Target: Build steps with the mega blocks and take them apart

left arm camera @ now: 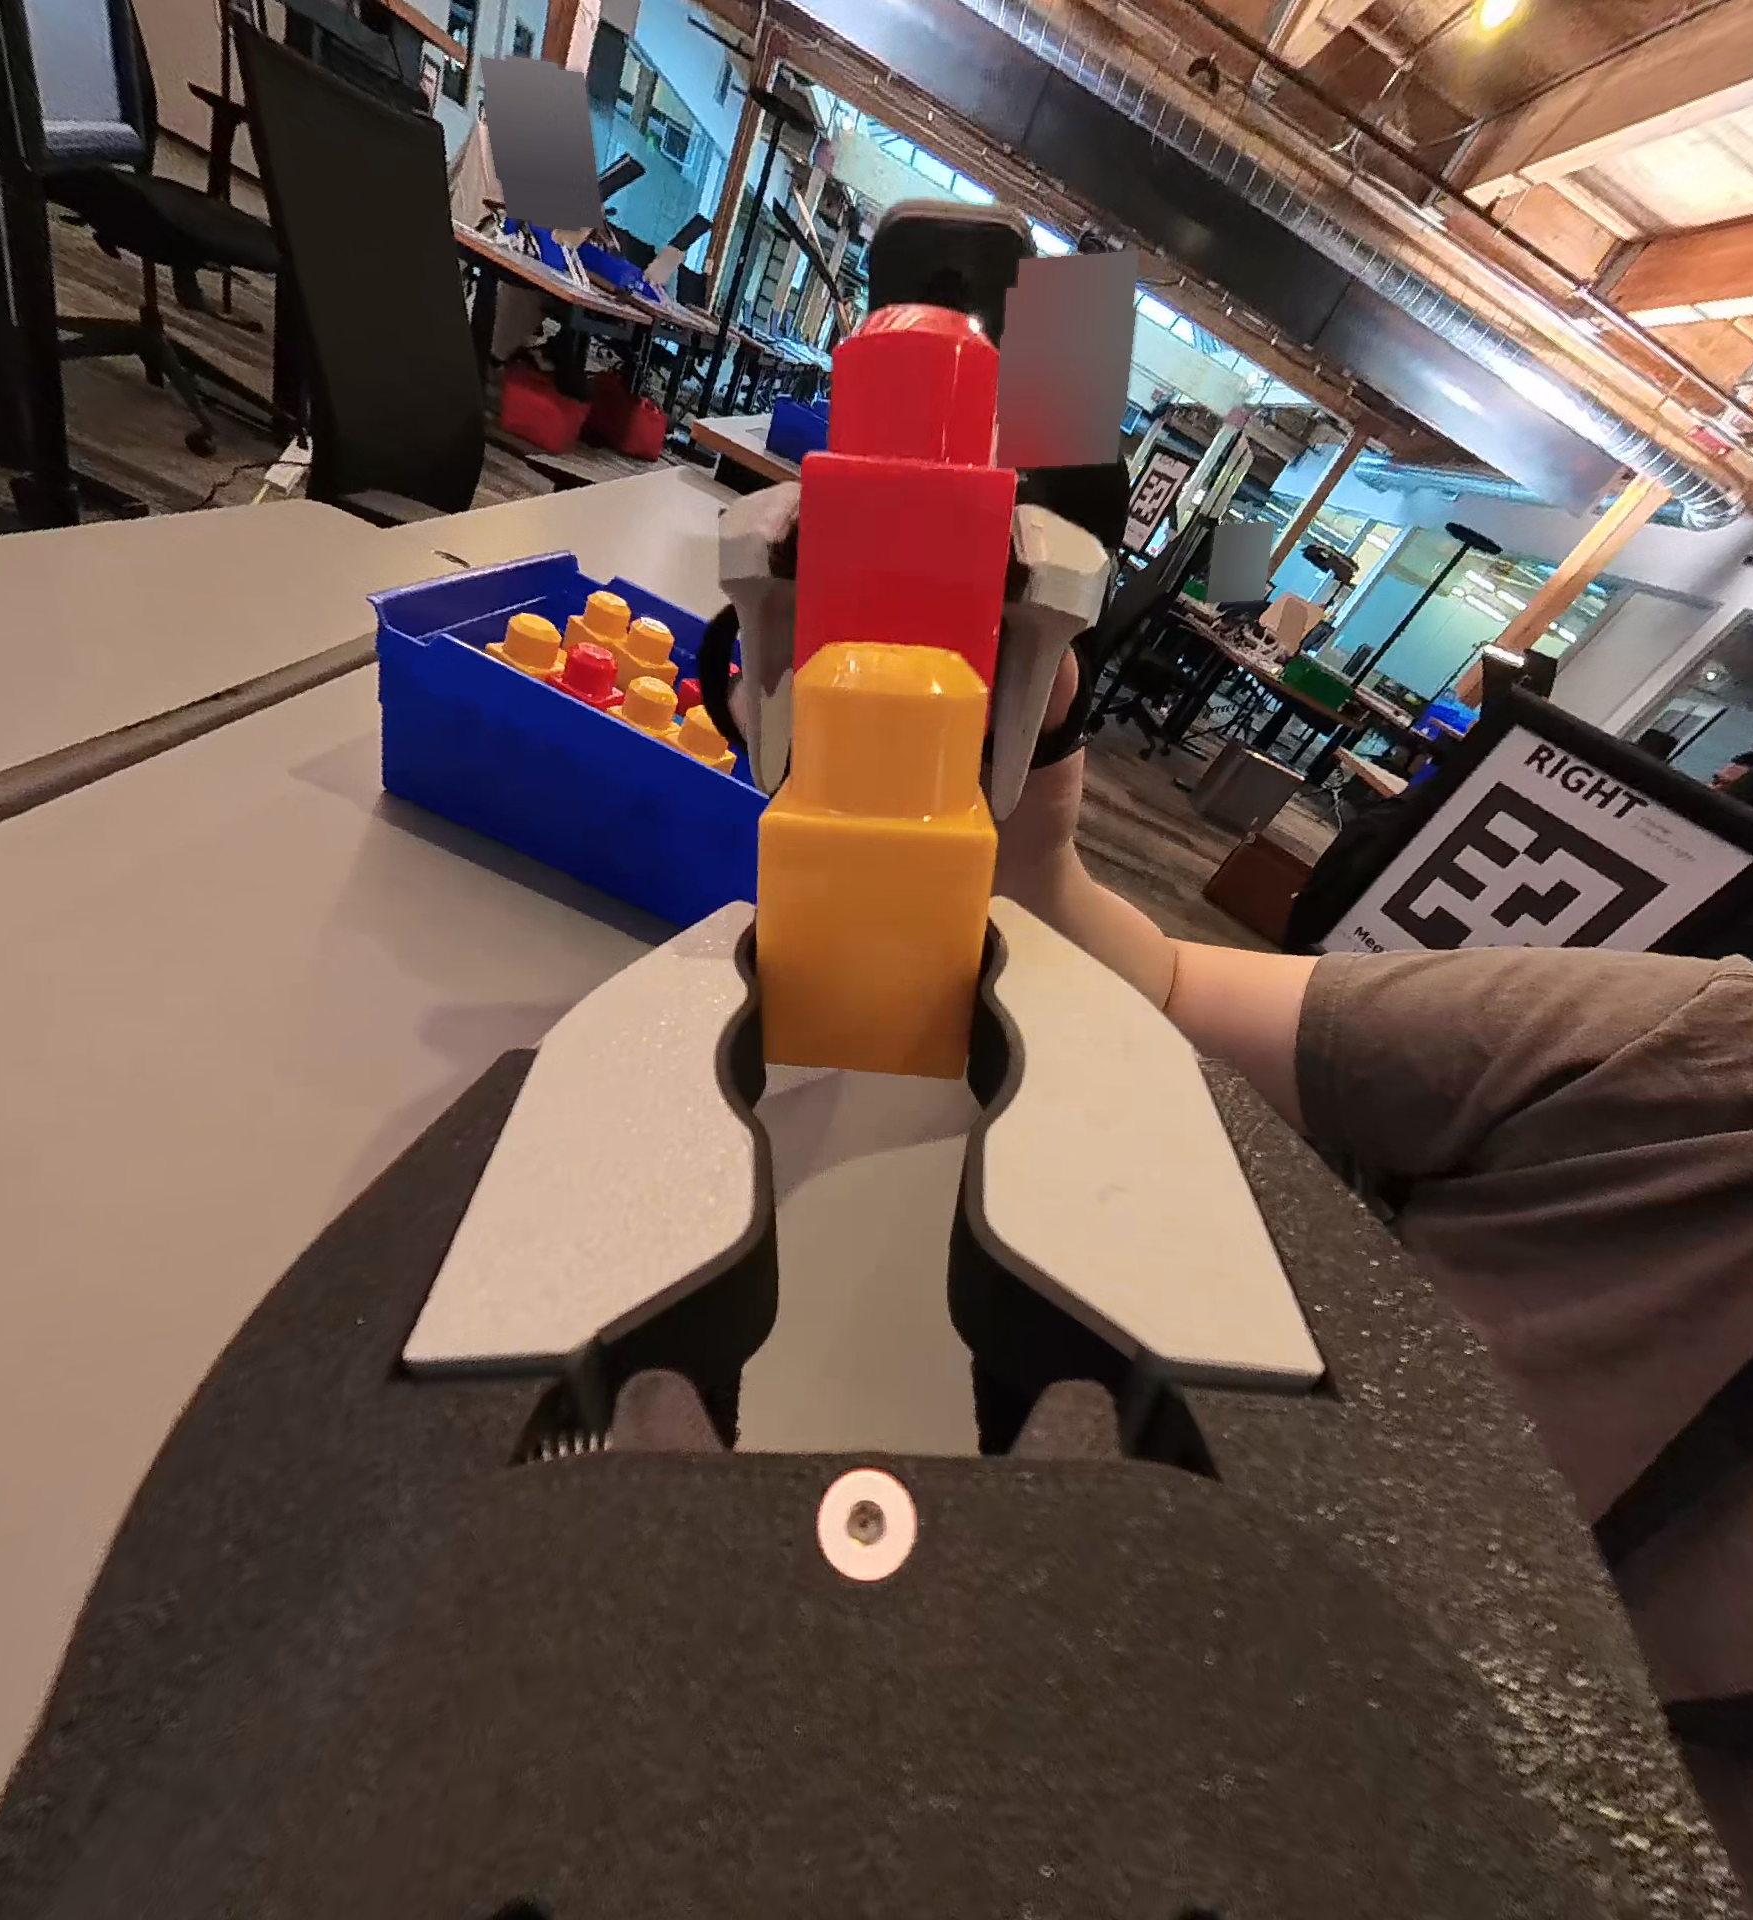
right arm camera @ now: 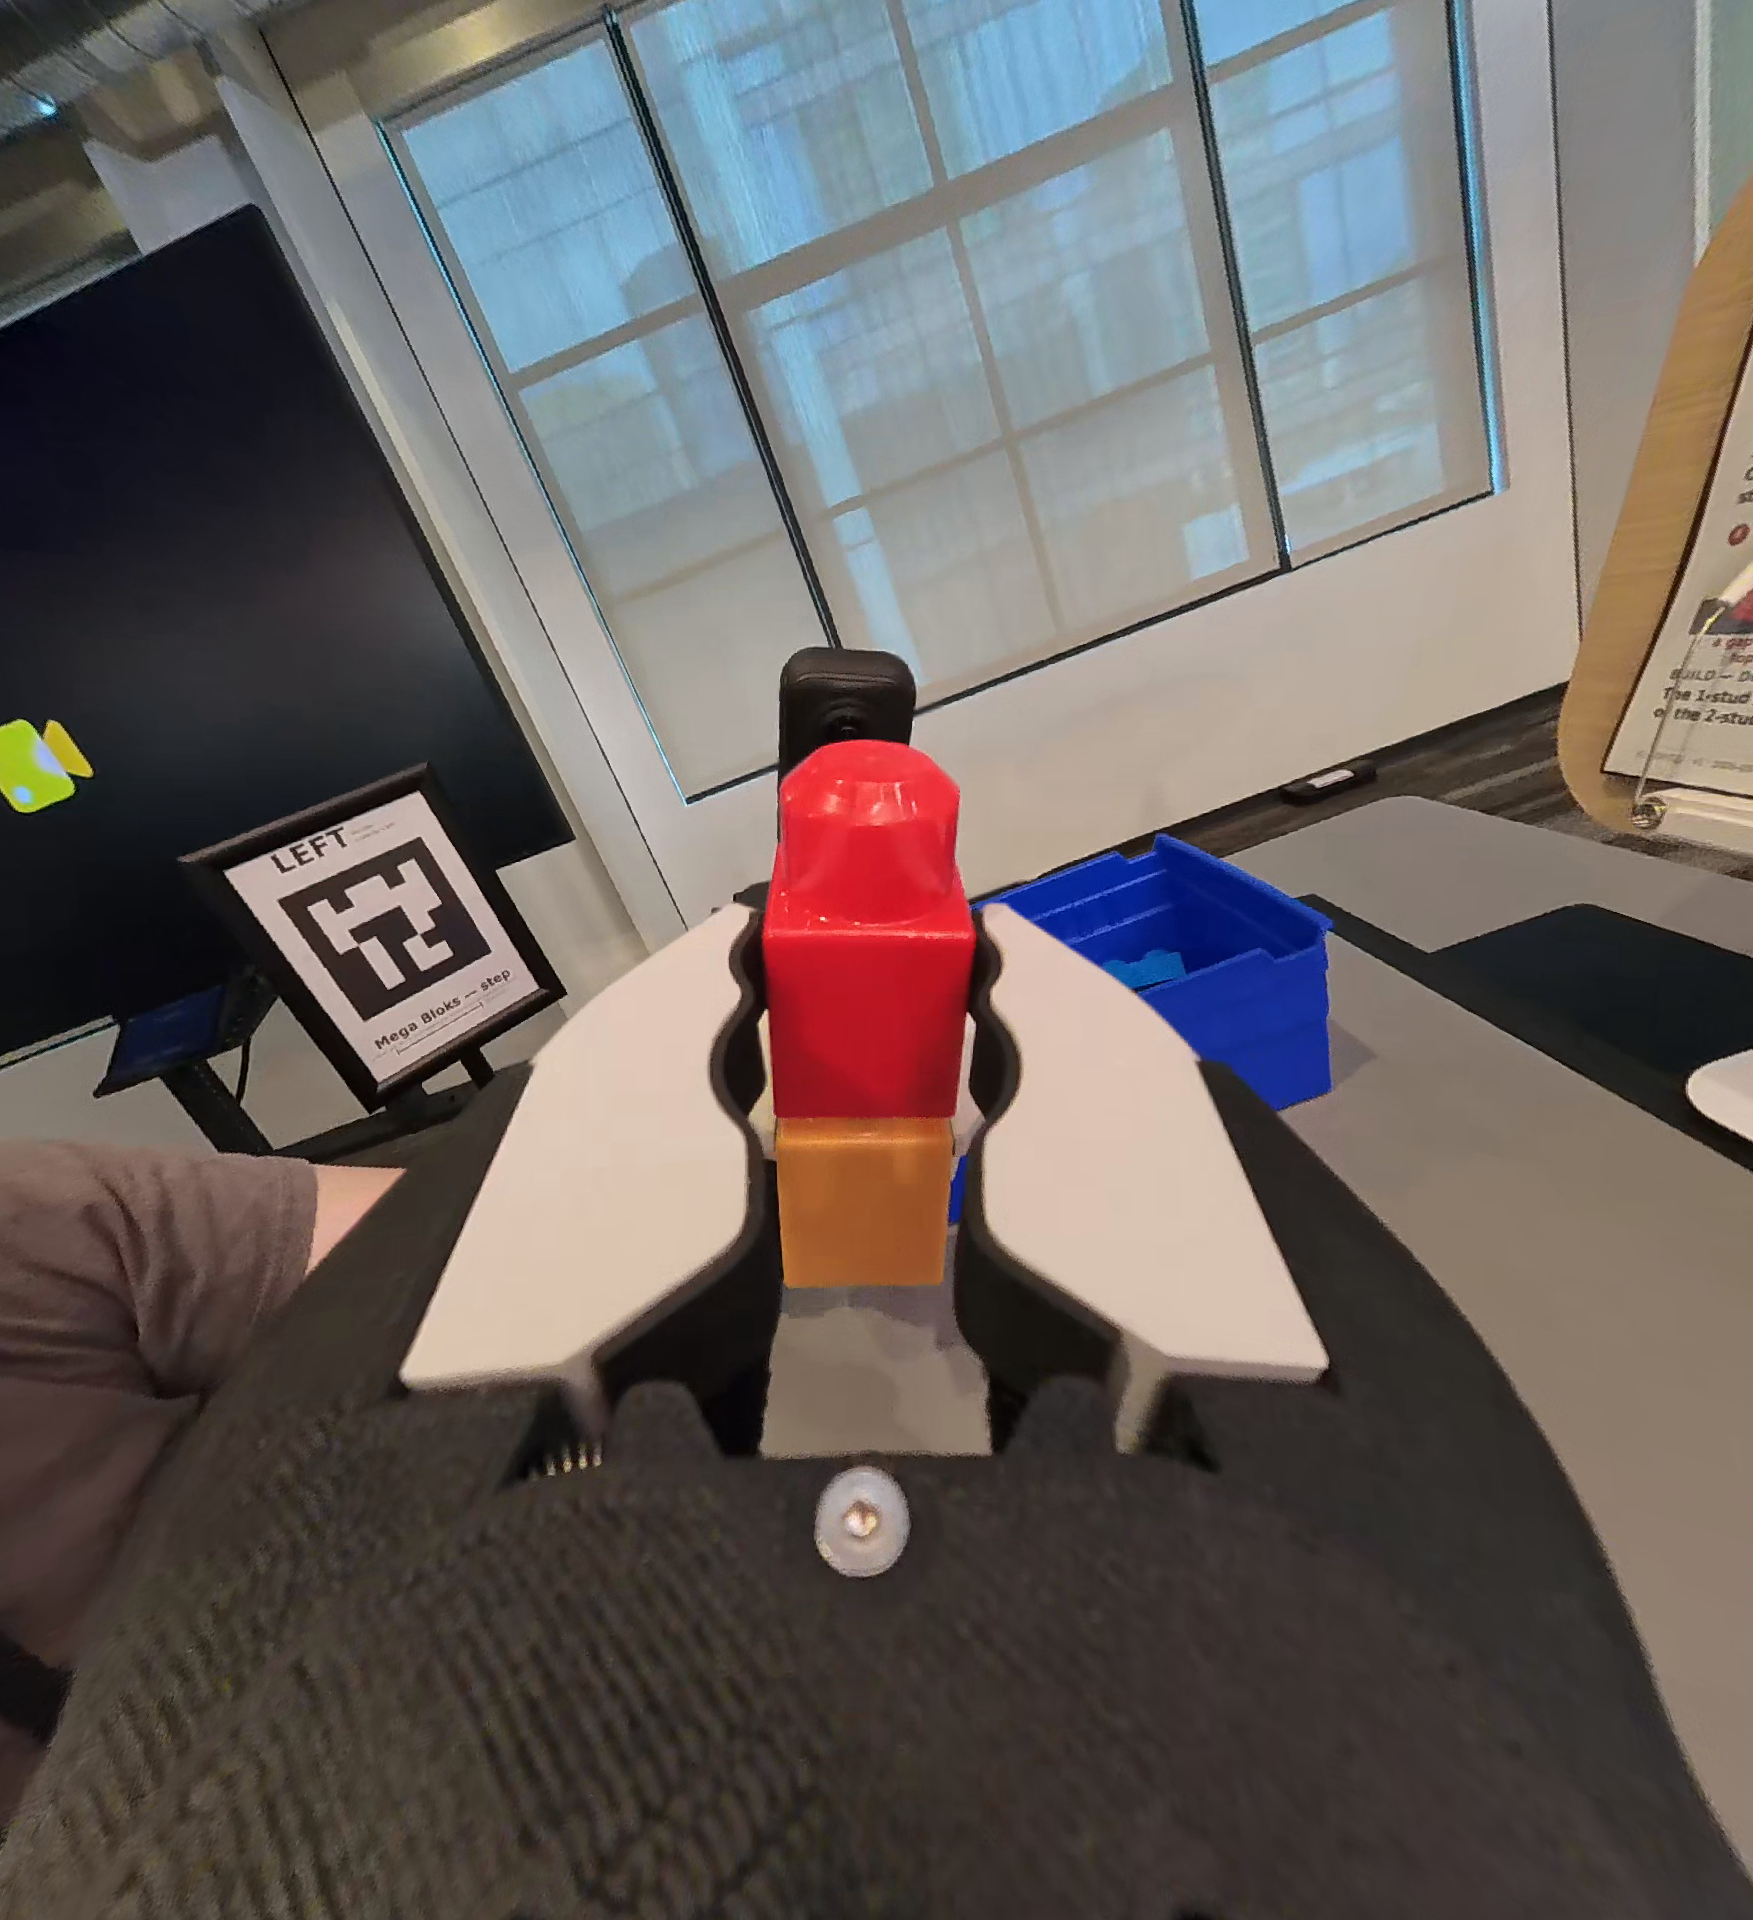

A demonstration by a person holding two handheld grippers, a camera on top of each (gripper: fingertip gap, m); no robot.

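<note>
An orange block (left arm camera: 877, 862) and a red block (left arm camera: 903, 582) are joined, the red one on the orange one's far end. My left gripper (left arm camera: 867, 935) is shut on the orange block's near end and holds it above the grey table (left arm camera: 176, 1039). The right gripper's fingers (left arm camera: 1054, 582) clamp the red block from the far side. In the right wrist view my right gripper (right arm camera: 867, 935) is shut on the red block (right arm camera: 867, 997), with the orange block (right arm camera: 861, 1205) under it. The left gripper's black camera (right arm camera: 846, 707) shows behind the red block.
A blue bin (left arm camera: 560, 769) with several orange and red blocks stands on the table to the left. A blue bin (right arm camera: 1236, 997) with a blue piece stands right of my right gripper. Framed marker signs (left arm camera: 1537, 862) (right arm camera: 384, 925) and an instruction board (right arm camera: 1734, 582) stand at the edges. Tip to tip, the grippers are about 6 cm apart.
</note>
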